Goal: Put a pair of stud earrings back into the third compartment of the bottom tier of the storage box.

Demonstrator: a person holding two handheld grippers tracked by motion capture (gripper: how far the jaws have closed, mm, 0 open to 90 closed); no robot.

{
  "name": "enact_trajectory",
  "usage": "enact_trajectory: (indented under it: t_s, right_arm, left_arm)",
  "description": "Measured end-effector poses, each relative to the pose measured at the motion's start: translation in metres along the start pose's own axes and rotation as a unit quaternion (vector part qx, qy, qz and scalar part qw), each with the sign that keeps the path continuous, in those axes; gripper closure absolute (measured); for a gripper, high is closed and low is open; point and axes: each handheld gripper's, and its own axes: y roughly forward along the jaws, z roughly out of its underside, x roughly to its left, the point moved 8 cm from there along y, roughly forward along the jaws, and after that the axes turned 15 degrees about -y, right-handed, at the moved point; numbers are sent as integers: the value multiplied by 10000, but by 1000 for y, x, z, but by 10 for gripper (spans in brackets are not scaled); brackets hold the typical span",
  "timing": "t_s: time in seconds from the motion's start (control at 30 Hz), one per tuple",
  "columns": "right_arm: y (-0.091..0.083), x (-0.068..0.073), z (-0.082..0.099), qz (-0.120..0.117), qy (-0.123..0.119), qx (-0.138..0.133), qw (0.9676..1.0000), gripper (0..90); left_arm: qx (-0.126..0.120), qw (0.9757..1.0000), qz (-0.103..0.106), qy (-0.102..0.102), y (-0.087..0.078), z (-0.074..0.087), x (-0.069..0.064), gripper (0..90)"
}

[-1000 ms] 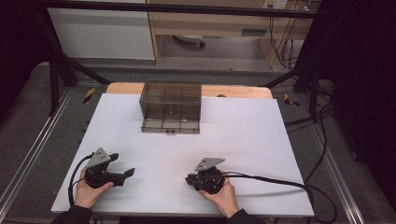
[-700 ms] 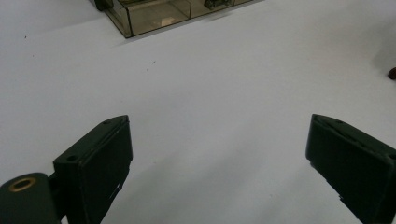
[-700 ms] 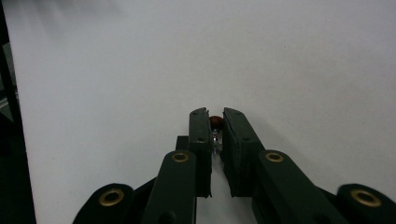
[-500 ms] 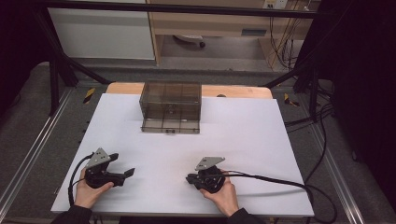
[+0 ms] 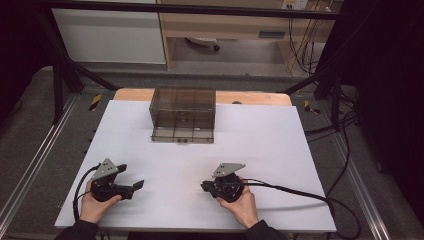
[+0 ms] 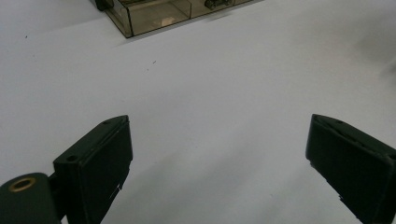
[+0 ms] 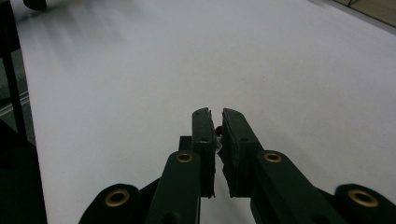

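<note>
Two grippers rest on the white table [image 5: 280, 150], one in each of the person's hands, and one smoky, see-through organiser box [image 5: 183, 115] stands at the far middle of the sheet, its drawers facing the person. The left gripper [image 5: 134, 184] sits low at the near left edge with its jaws spread wide and nothing between them; in the left gripper view the bare white surface fills the gap, and the corner of the box [image 6: 154, 14] shows far ahead (small dark bits lie in its compartments, too small to name). The right gripper [image 5: 204, 186] lies near the middle front, pointing across toward the left one, the two well apart. Its jaws are drawn together with only a thin slit left; in the right gripper view [image 7: 217, 128] a tiny reddish speck sits in that slit, and I cannot tell what it is.

Against the pictures from a second ago, both hands sit in the same spots, and the right jaws have eased in the last bit to fully closed. The box has not shifted.

Around the table stand a black frame, grey carpet, trailing cables [image 5: 330, 125] at the right, and a wooden shelf unit behind. Nothing lies between grippers and box.
</note>
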Motion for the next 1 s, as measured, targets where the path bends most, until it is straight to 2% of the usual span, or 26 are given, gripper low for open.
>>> enact_trajectory:
  t_s: [0.37, 0.83, 1.0]
  right_arm:
    - [-9, -13, -10, 78, 55, -78, 9999, 845]
    - [-10, -54, -24, 396, 247, -152, 9988, 846]
    - [-8, -65, -25, 467, 279, -129, 9984, 846]
  left_arm:
    - [-8, 10000, 9, -6, 0, 0, 0, 68]
    - [-6, 10000, 8, -6, 0, 0, 0, 68]
    - [-4, 10000, 5, -11, 0, 0, 1, 68]
